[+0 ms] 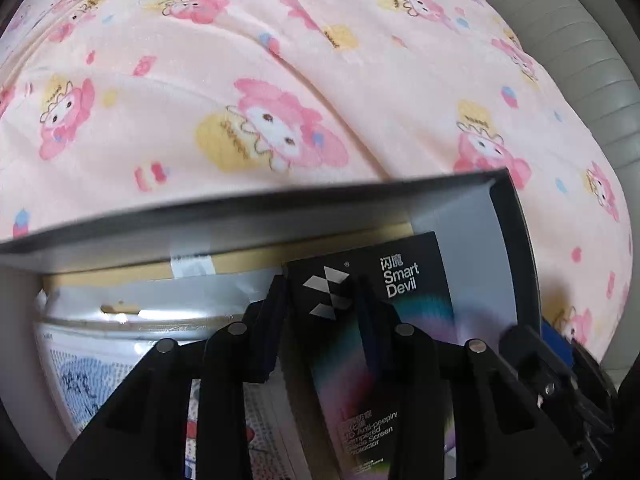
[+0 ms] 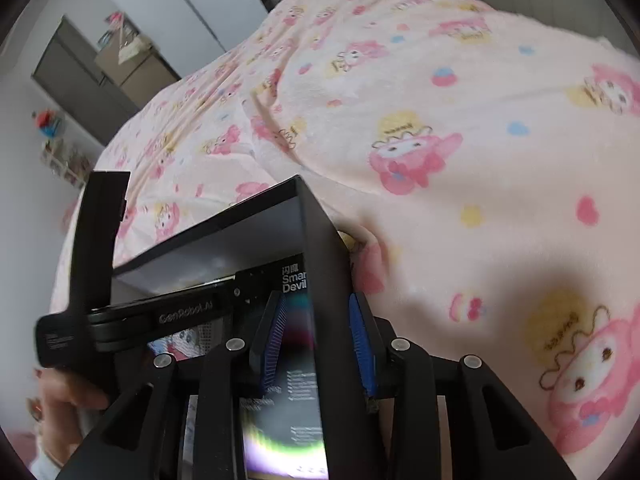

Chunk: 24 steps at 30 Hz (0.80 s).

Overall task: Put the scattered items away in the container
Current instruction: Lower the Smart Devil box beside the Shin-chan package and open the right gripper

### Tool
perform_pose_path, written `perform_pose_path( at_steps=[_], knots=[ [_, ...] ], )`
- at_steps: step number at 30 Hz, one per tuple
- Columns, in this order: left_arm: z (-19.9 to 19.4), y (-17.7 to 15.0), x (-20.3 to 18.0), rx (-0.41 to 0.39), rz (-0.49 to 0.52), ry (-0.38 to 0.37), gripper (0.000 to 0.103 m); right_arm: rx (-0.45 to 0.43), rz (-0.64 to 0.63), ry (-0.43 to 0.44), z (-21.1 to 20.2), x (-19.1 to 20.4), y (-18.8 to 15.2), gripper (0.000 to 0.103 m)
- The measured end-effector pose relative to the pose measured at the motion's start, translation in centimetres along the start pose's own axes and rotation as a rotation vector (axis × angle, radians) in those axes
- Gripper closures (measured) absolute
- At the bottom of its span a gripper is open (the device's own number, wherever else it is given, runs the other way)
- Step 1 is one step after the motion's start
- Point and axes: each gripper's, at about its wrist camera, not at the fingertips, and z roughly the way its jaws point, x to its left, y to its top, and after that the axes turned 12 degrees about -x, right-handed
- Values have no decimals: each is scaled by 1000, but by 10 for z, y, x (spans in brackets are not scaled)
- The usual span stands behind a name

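A black "Smart Devil" screen protector pack (image 1: 412,280) stands on end inside an open dark-walled box (image 1: 280,208) with a white interior. My left gripper (image 1: 320,292) is shut on the pack, one finger on each side of it. In the right wrist view the same pack (image 2: 294,280) shows just inside the box's side wall (image 2: 324,240). My right gripper (image 2: 316,300) straddles that wall, with blue pads on both faces. The left gripper's black body (image 2: 180,316) reaches into the box from the left.
The box rests on a pink cartoon-print blanket (image 1: 240,80). A clear plastic bag with blue print (image 1: 100,360) and a brown cardboard piece (image 1: 120,272) lie in the box. A hand (image 2: 64,392) shows at lower left. A grey ribbed surface (image 1: 580,60) borders the blanket.
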Motion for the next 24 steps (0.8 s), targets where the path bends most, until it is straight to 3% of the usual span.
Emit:
perform_pose_path(
  at_steps=[5, 12, 15, 21, 24],
  knots=[
    [-7, -16, -9, 24, 54, -19, 74, 17, -9, 22, -3, 5, -3, 73],
    [-7, 0, -19, -61, 44, -21, 74, 7, 0, -1, -6, 0, -5, 74],
    [10, -3, -22, 11, 57, 18, 73, 33, 2, 3, 0, -1, -7, 74],
    [-4, -16, -16, -2, 38, -69, 70, -11, -42, -30, -8, 8, -7, 74],
    [-5, -25, -17, -35, 52, 2, 70, -22, -85, -54, -9, 16, -9, 74]
  ],
)
